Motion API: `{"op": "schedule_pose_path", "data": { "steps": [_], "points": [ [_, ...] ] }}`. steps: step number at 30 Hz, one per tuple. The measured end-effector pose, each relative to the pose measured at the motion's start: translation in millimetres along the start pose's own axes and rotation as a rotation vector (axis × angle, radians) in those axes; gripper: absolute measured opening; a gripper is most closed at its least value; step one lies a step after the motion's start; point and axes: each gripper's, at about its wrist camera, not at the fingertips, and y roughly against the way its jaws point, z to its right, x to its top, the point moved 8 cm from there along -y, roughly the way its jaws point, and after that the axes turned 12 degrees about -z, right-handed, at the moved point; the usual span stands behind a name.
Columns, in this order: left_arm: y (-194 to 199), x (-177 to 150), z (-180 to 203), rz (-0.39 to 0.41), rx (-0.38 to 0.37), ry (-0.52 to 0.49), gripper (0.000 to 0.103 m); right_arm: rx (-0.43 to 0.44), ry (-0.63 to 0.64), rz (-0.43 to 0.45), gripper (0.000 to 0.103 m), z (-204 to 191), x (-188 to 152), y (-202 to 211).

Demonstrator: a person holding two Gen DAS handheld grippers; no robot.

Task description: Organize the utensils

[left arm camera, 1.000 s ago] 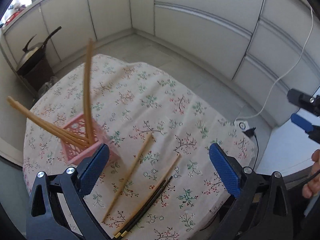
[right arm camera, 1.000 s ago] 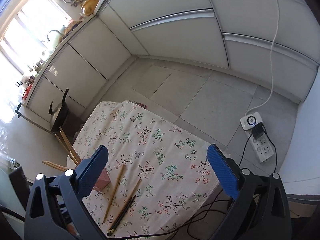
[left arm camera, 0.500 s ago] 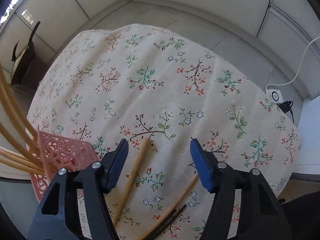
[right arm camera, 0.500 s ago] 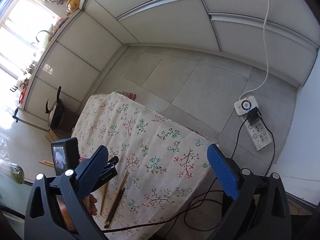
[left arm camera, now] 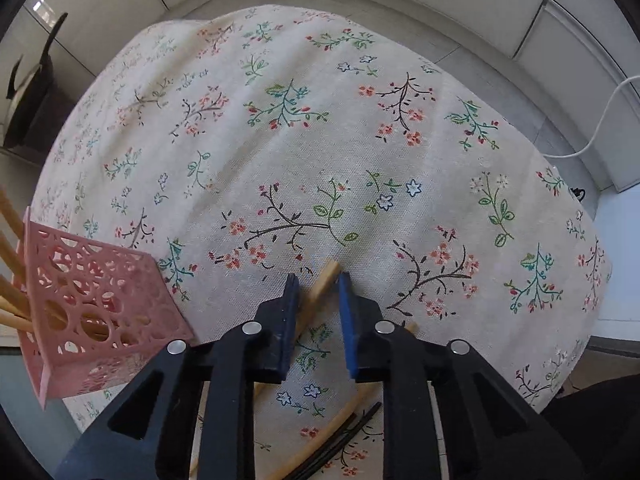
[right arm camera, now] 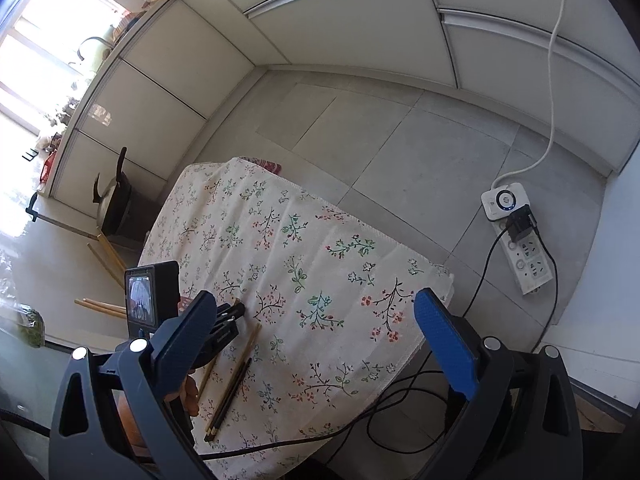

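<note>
Your L claw (left arm camera: 316, 278) is low on the tabletop (left arm camera: 360, 140) w/ jaws narrowed around the tip of a bamboo chopstick (left arm camera: 325, 280) but not yet pinching it, a small gap showing each side. Pink basket (left arm camera: 92, 312) sits just left of it w/ other bamboo chopsticks (left arm camera: 8, 304) inside; another bamboo stick (left arm camera: 320, 436) and a black pair (left arm camera: 344, 444) lie near you. Your R claw (right arm camera: 320, 344) hangs off the tabletop edge, jaws wide apart, nothing in them.

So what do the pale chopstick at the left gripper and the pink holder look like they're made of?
Pale chopstick: likely bamboo or wood, with a matte tan surface and a squared end. Pink holder: seemingly moulded plastic, in uniform pink with cut-out round holes.
</note>
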Motion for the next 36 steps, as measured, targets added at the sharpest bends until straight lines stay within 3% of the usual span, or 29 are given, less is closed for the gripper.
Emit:
{"op": "schedule_pose_path", "data": {
  "steps": [5,13,17,26,31,32,33,34,35,36],
  "points": [
    [16,-10,3,0.111,0.09,-0.032,0.011,0.008,-0.022,-0.072,0.096,-6,-8,-21],
    [95,-52,-21,0.286,0.099,0.018,0.009,0.014,-0.017,-0.179,0.096,-37,-22,-64],
    [129,-80,-38,0.363,0.096,0.069,0.009,0.012,-0.024,-0.261,0.09,-57,-33,-99],
    [181,-132,-74,0.517,0.079,0.176,0.007,-0.162,0.014,-0.351,0.052,-88,-54,-181],
    [185,-144,-99,0.532,0.05,0.233,0.007,-0.227,0.051,-0.298,0.05,-107,-56,-195],
    [185,-145,-102,0.533,0.049,0.241,0.007,-0.222,0.054,-0.289,0.046,-111,-57,-197],
    [185,-146,-105,0.534,0.046,0.246,0.007,-0.237,0.056,-0.288,0.036,-112,-59,-200],
    [185,-146,-106,0.534,0.042,0.25,0.007,-0.249,0.061,-0.269,0.033,-113,-58,-200],
    [185,-147,-106,0.534,0.039,0.252,0.007,-0.248,0.066,-0.278,0.017,-114,-60,-203],
    [185,-148,-106,0.534,0.035,0.252,0.007,-0.245,0.06,-0.272,0.014,-114,-60,-203]
  ]
}}
